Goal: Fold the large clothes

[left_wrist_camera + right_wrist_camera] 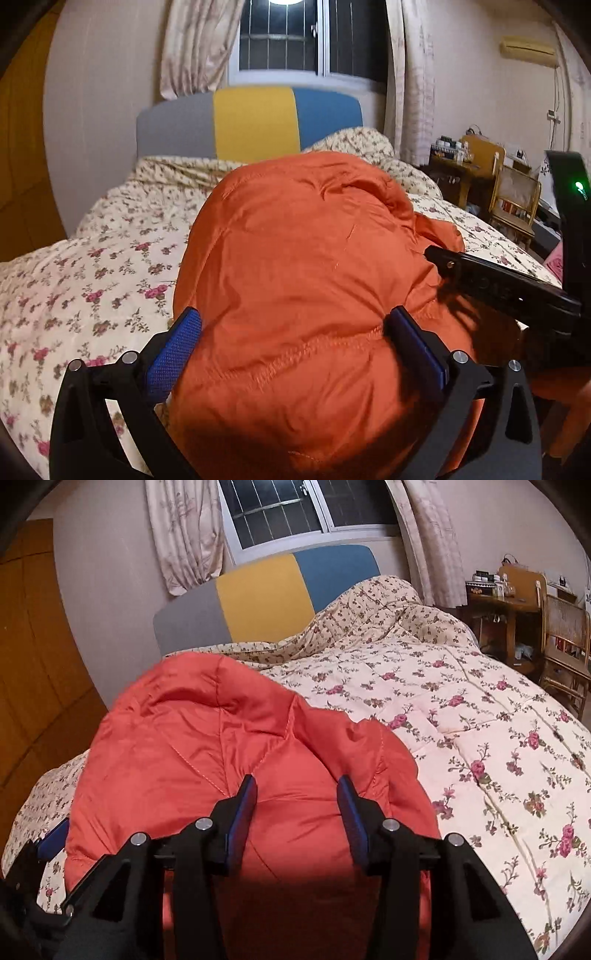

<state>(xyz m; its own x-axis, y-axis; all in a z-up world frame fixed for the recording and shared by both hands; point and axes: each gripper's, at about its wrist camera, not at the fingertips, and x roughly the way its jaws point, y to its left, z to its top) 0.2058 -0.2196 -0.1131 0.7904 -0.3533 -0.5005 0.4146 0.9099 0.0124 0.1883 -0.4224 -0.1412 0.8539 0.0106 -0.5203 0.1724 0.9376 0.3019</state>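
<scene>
Your left gripper (293, 334) jaws wide around orange jacket (314, 258) on bed (92, 277); your right gripper (297, 805) jaws half-open, pads off it.

Puffer jackets: one, orange (303, 258).
Hand-held grippers: two, a left (291, 332) and a right (297, 794).
Floral quilts: one (461, 738).
Headboards: one, with three colour panels (251, 122).
Windows: one (295, 37).
Curtains: two (184, 535).
Wicker chairs: one (565, 635).

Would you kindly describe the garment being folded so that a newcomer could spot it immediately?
Find the bed with the grey, yellow and blue headboard under the window. On its rose-print quilt, at the near edge, lies the puffy orange jacket. It is the only plain, shiny, stitched orange item amid floral bedding.
</scene>
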